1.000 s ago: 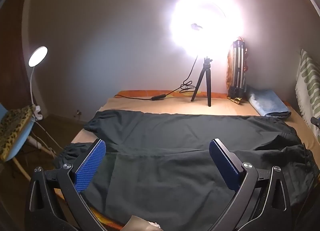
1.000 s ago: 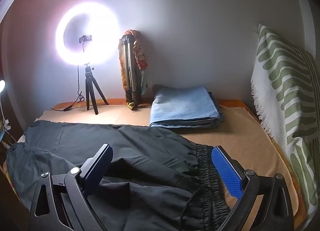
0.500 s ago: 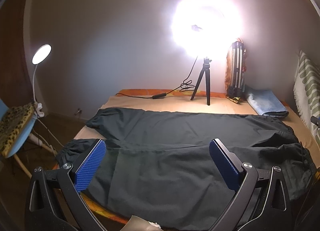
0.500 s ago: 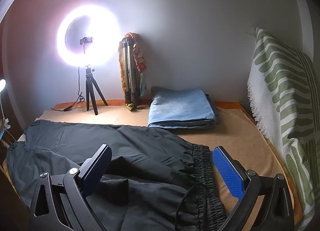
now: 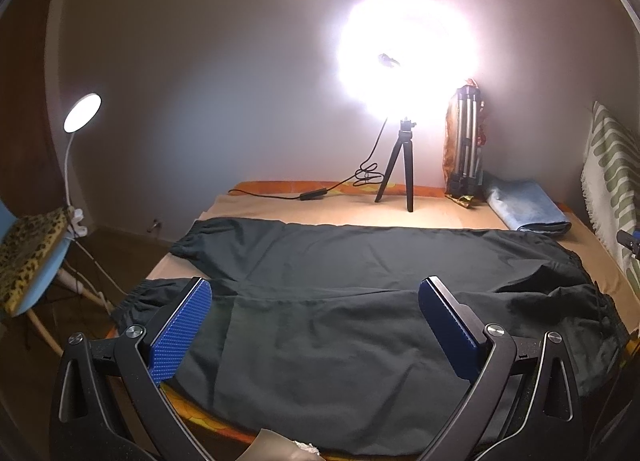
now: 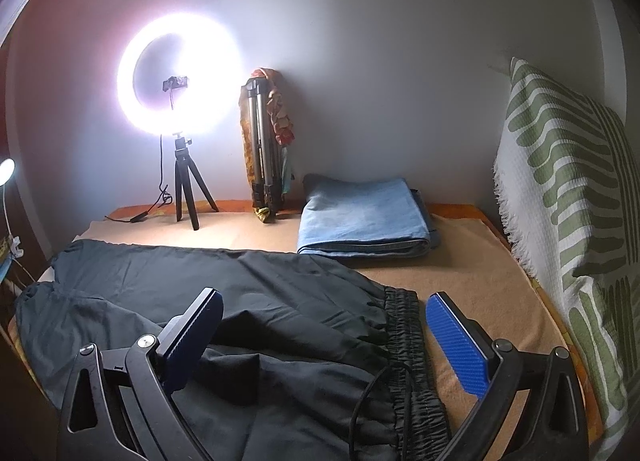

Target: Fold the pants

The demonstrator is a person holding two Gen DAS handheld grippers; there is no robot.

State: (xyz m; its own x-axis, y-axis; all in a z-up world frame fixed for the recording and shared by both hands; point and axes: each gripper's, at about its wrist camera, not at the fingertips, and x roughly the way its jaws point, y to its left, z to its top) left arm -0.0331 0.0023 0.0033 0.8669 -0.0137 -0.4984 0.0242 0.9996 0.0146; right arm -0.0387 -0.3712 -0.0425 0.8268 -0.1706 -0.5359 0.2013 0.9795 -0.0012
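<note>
Black pants [image 5: 340,301] lie spread flat across the tan bed cover [image 5: 360,217], leg cuffs to the left, waistband to the right. In the right wrist view the pants [image 6: 240,301] show their gathered elastic waistband [image 6: 404,325] and a black drawstring [image 6: 372,393]. My left gripper [image 5: 314,325] is open and empty, above the near leg. My right gripper [image 6: 324,337] is open and empty, above the waistband end, with wrinkled fabric between the jaws' line of sight.
A lit ring light on a small tripod [image 5: 400,165] stands at the back with its cable [image 5: 304,195]. A folded tripod [image 6: 264,157] leans on the wall. Folded blue cloth [image 6: 364,217] lies behind the waistband. A green-patterned pillow [image 6: 568,221] stands right. A chair [image 5: 32,261] and lamp [image 5: 82,113] stand left.
Both grippers have drawn back and risen a little from the pants, so more of the bed shows. Both stayed open. The pants have not moved.
</note>
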